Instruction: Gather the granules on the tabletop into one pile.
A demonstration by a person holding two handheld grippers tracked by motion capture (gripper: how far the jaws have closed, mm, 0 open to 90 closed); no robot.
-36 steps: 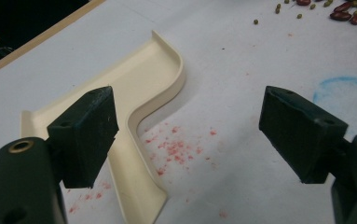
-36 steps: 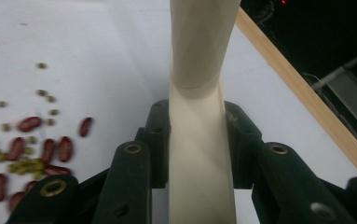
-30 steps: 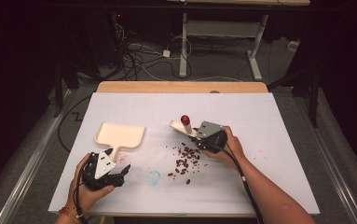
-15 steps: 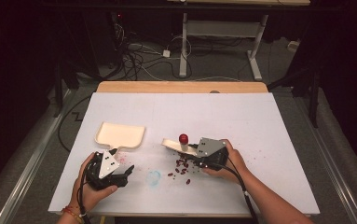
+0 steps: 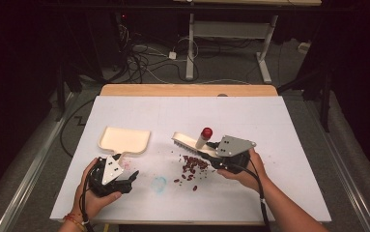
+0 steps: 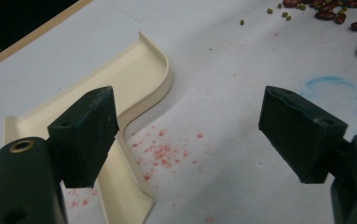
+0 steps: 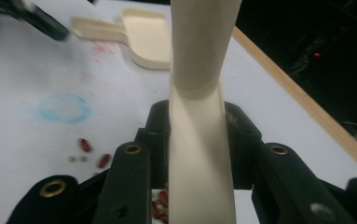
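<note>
Right claw (image 5: 210,151) shifted left, clamped on brush (image 5: 192,143) — bristles hidden, left claw (image 5: 124,176) wide, dustpan (image 5: 124,139) handle cut off

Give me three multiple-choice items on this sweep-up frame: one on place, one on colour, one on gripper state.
1. Where do the beans lie?
A. in the dustpan
B. on the table, by the brush
C. on the floor

2. What colour is the dustpan?
A. cream
B. blue
C. black

3. How do the left gripper jaws stand?
A. shut on the dustpan handle
B. shut on nothing
C. open

Key: 1 B, they are scattered on the white table under the brush; 2 A, pale cream tray; 3 C, a wide gap shows between the pads.
</note>
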